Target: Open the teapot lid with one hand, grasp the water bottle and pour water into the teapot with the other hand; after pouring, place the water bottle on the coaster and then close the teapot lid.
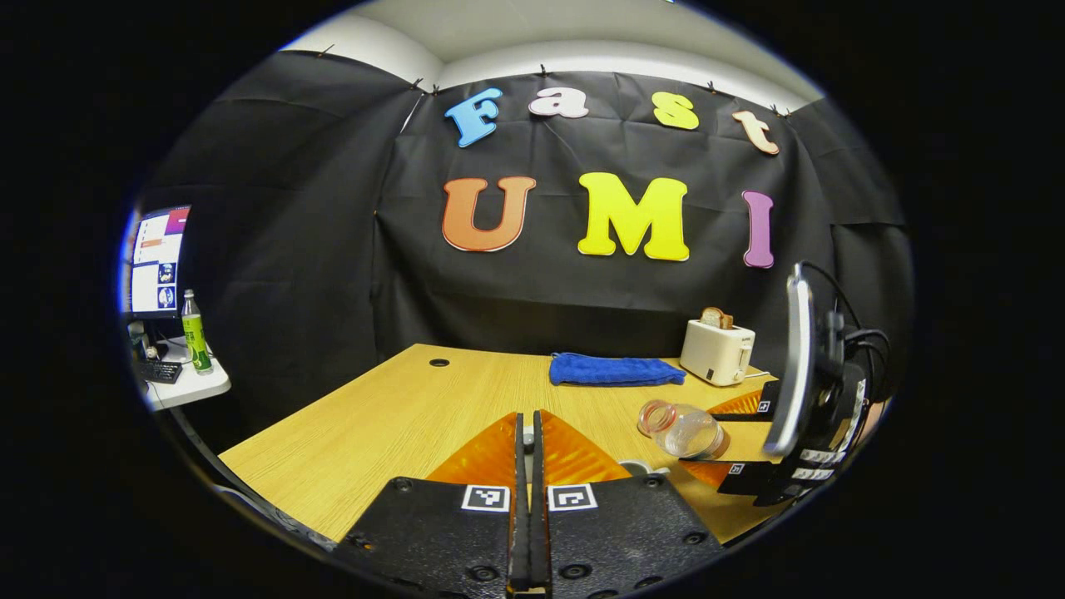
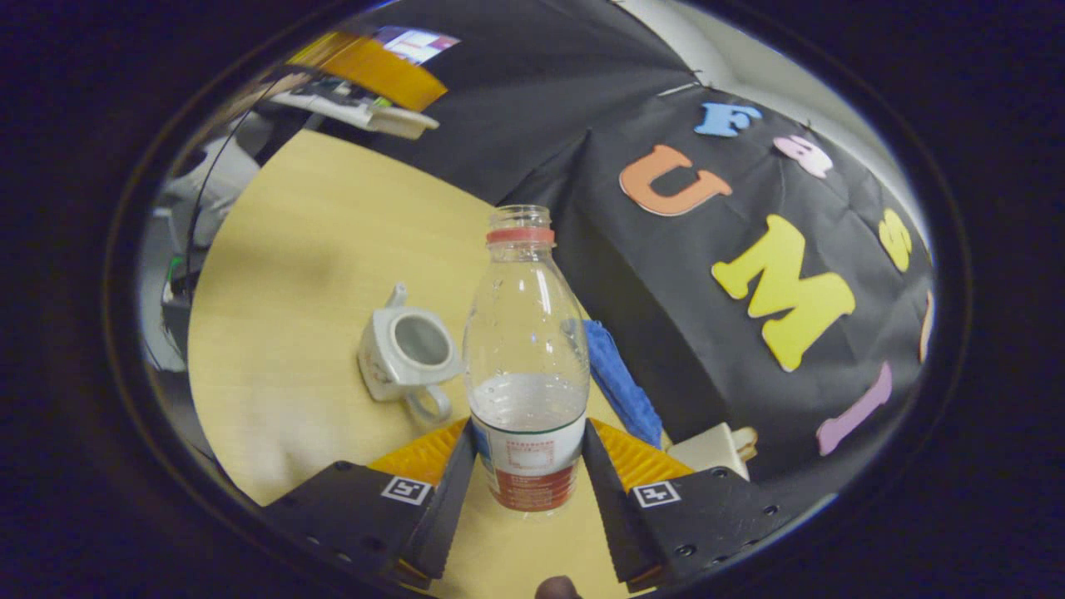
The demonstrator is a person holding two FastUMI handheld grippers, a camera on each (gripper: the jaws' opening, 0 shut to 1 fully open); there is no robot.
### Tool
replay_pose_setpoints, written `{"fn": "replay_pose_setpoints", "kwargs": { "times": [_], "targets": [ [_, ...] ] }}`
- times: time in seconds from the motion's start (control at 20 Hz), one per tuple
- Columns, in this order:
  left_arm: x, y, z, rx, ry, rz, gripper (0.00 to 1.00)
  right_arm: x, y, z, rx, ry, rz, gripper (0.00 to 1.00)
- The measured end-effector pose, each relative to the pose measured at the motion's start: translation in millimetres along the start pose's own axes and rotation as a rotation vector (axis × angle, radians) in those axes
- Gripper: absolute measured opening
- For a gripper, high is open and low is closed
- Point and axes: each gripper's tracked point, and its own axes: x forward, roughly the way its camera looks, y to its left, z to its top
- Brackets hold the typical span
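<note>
**Right tongs on the bottle, left tongs clenched**

My right tongs (image 2: pixel 526 466) grasp the water bottle (image 2: pixel 526 349), both fingers pressed on its labelled lower part. Cap off, water fills about the lower third. In the right gripper view the bottle is tilted over the tabletop (image 2: pixel 283 274), with the teapot (image 2: pixel 408 353) just beside it, lid off, mouth open, handle toward me.

My left tongs (image 1: pixel 528 466) are clenched, fingers together with only a thin slit between them. I cannot tell whether anything is pinched there. They hover above the tabletop (image 1: pixel 391 416).

In the left gripper view the bottle (image 1: pixel 682 428) lies tipped in the right tongs (image 1: pixel 732 433), neck pointing left. A blue towel (image 1: pixel 614 370) and a toaster (image 1: pixel 717 351) with bread sit near the wall.
</note>
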Motion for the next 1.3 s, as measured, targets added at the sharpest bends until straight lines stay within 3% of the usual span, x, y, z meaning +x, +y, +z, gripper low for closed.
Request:
{"fn": "replay_pose_setpoints", "kwargs": {
  "times": [0.2,0.45,0.7,1.0,1.3],
  "targets": [
    [1,-10,-2,0.012,0.003,-0.015,0.03,-14,-23,20,0.386,-0.103,0.033,0.73],
    [3,-21,-4,0.006,0.009,-0.044,0.03,-13,-108,34,0.674,-0.224,-0.09,0.73],
    [4,-17,-4,0.008,0.009,-0.034,0.03,39,-140,20,0.744,-0.234,-0.146,0.72],
    [10,-7,-17,0.004,0.041,-0.018,0.03,106,-126,-15,0.768,-0.165,-0.133,0.72],
    [15,1,-26,-0.008,0.061,-0.003,0.03,126,-115,-32,0.786,-0.136,-0.127,0.72]
  ]
}}
